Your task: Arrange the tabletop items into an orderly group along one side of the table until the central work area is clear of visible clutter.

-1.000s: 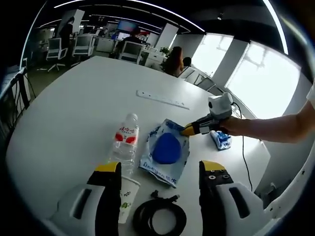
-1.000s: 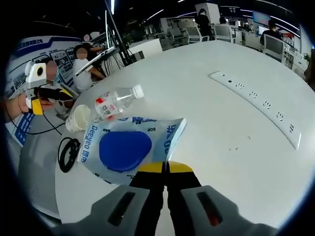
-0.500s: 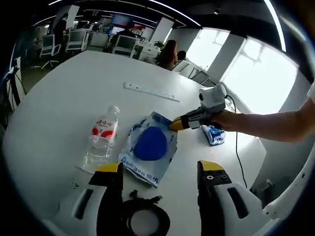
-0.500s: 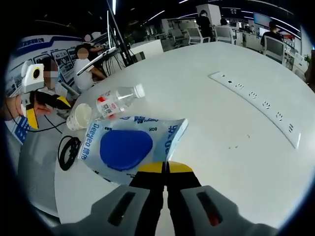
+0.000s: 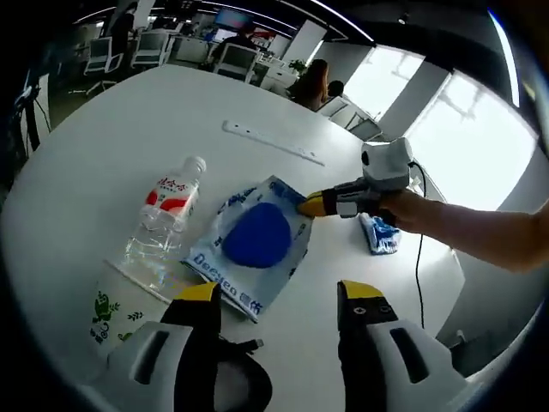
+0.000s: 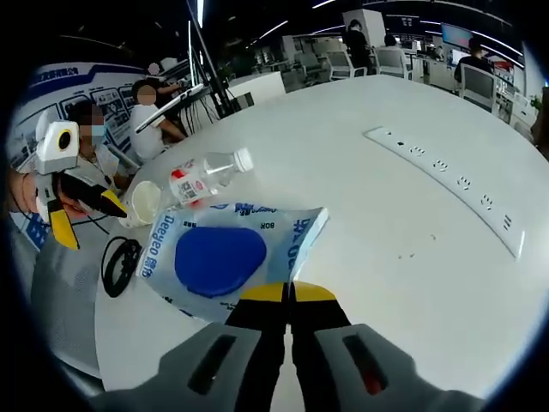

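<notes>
A blue-and-white pouch (image 5: 253, 240) (image 6: 219, 257) lies flat on the white table (image 5: 103, 146). My right gripper (image 6: 290, 293) is shut on the pouch's near edge; in the left gripper view it (image 5: 313, 204) pinches the pouch's far corner. Left of the pouch a clear water bottle (image 5: 163, 215) (image 6: 206, 178) lies on its side, with a paper cup (image 5: 116, 305) (image 6: 141, 202) at its base. A black cable coil (image 5: 232, 382) (image 6: 120, 256) sits close under my left gripper (image 5: 281, 296), which stands open and holds nothing. From the right gripper view, the left gripper (image 6: 81, 215) hovers beside the cup.
A white power strip (image 5: 270, 142) (image 6: 446, 184) lies across the far middle of the table. A small blue packet (image 5: 382, 236) rests near the table edge behind the right hand. People sit at desks (image 5: 232, 60) beyond the table.
My left gripper has drifted a little toward the cup and cable, bringing the cup back into its view. The right gripper and pouch have stayed put.
</notes>
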A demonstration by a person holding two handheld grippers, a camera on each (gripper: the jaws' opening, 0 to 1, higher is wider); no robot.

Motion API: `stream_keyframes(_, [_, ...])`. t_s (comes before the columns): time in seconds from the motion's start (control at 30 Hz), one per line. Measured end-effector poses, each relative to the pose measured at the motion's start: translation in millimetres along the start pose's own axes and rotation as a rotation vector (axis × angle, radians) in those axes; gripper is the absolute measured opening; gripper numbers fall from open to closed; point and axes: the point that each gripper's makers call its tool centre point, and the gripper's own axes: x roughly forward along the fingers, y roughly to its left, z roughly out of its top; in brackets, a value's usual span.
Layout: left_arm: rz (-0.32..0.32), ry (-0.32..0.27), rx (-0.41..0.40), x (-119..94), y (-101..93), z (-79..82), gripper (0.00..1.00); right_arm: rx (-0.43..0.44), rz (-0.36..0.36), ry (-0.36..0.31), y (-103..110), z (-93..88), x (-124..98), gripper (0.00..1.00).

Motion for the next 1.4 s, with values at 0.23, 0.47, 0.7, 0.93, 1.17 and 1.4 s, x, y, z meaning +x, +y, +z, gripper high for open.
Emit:
stream_keyframes(0.23, [0.071, -0.012, -0.091, 10.6, 7.1, -6.6, 0.53, 0.003, 0.007, -0.011, 2.2, 0.6, -0.7, 0.0])
stream_keyframes(0.47, [0.112, -0.004, -0.177, 21.5, 16.1, -17.7, 0.53, -0.003, 0.008, -0.017, 2.9, 0.9, -0.9, 0.0])
stream_keyframes(0.7, [0.147, -0.012, -0.238, 31.7, 24.9, -18.6, 0.51, 0.001, 0.014, -0.026, 8.6, 2.1, -2.1, 0.0])
stream_keyframes(0.93, [0.187, -0.024, -0.302, 38.6, 34.7, -20.0, 0.47, 0.006, 0.018, -0.033, 11.6, 2.8, -2.9, 0.0])
stream_keyframes(1.17, [0.205, -0.037, -0.333, 44.5, 40.3, -21.7, 0.38, 0.003, 0.02, -0.036, 12.5, 3.1, -3.6, 0.0])
stream_keyframes(1.4, [0.232, -0.04, -0.34, 45.7, 45.1, -25.0, 0.26, 0.007, 0.02, -0.041, 11.2, 2.9, -3.5, 0.0])
